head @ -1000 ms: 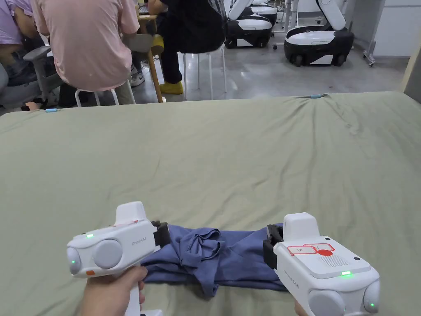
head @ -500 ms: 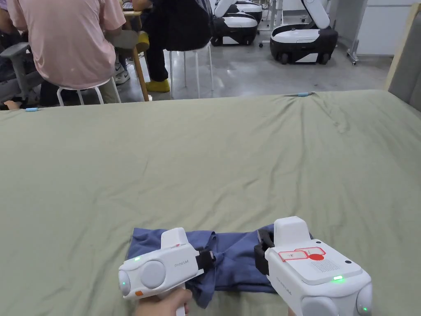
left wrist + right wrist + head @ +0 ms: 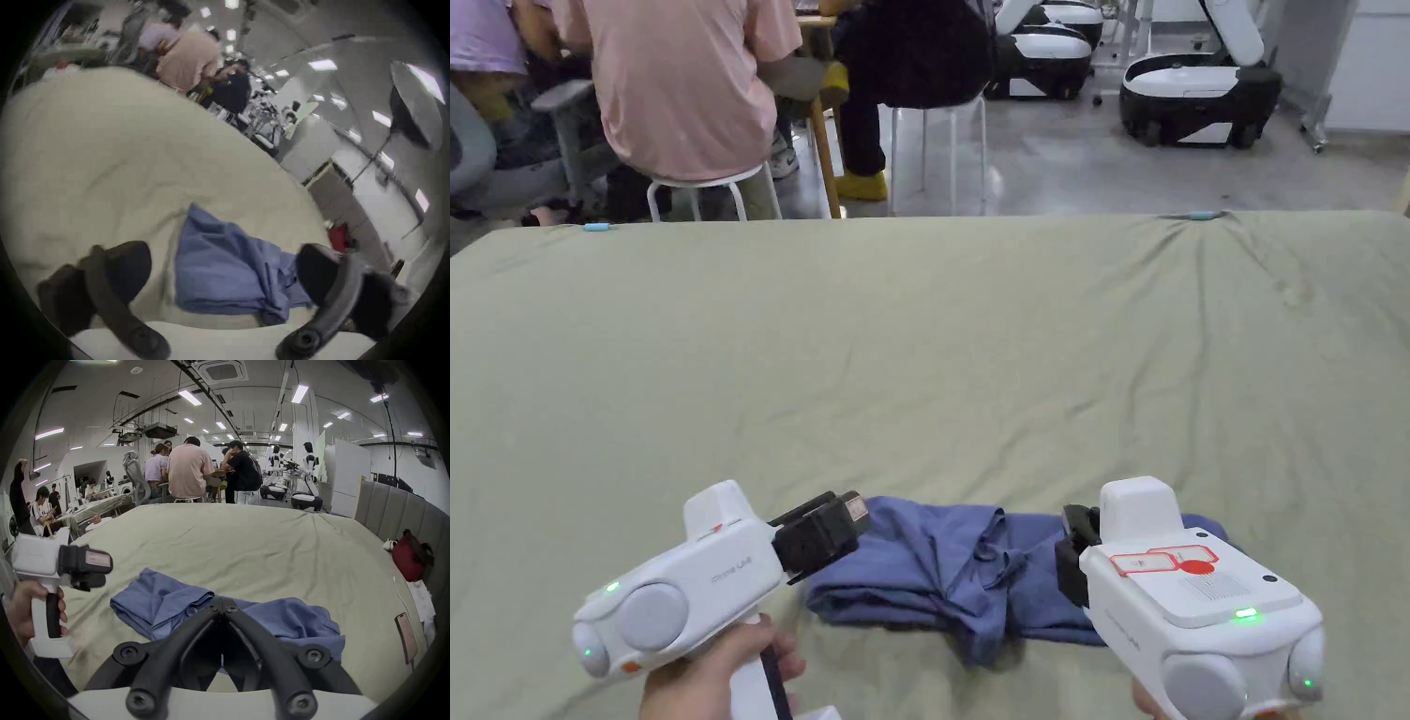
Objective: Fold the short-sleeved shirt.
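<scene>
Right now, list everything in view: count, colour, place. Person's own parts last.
shirt: 1, blue, bunched and partly folded on the near part of the bed
bed sheet: 1, pale green, covers the whole bed
red bag: 1, red, at the right edge of the bed by the grey headboard
phone: 1, pinkish case, flat on the sheet near the right edge
seated people: several beyond the far edge, one in pink on a white stool
wheeled robot bases: at least 2, black and white, on the floor behind
left gripper: 1, white body with black jaws, open, lifted left of the shirt
right gripper: 1, white and black, jaws shut over the shirt's middle
hand: 1, holding the left gripper's handle
</scene>
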Available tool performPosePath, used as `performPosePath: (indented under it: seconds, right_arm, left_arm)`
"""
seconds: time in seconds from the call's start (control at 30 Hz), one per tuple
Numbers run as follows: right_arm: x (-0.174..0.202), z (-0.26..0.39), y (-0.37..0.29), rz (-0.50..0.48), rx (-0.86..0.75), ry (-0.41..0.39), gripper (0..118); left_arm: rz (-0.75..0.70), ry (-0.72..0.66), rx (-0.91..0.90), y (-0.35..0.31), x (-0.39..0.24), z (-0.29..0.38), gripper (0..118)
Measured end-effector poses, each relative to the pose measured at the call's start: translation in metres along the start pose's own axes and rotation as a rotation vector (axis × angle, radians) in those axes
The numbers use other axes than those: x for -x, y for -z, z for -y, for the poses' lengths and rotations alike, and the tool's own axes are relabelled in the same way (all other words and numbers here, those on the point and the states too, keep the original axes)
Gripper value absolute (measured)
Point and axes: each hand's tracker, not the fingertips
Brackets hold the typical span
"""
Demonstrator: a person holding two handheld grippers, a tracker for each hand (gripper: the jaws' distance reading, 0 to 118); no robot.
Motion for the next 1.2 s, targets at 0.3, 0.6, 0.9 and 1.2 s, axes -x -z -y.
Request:
performPosePath:
  seconds: [0.3, 0.6, 0.9, 1.2]
  right_arm:
    - [0.001, 0.002, 0.004, -0.010, 0.008, -0.011, 0]
    - [-0.017, 0.010, 0.000, 0.036, 0.032, -0.021, 0]
    - [-0.021, 0.017, -0.008, 0.051, 0.008, -0.038, 0]
    - [-0.074, 0.025, -0.037, 0.178, 0.005, 0.009, 0]
  left_arm:
    - [0.418, -0.540, 0.126, 0.054, 0.047, 0.025, 100]
    - [0.066, -0.209, -0.047, 0.046, 0.015, 0.015, 16]
    - [-0.128, 0.265, -0.260, -0.017, -0.042, -0.017, 16]
    - [-0.042, 0.948, -0.157, 0.043, -0.186, 0.090, 16]
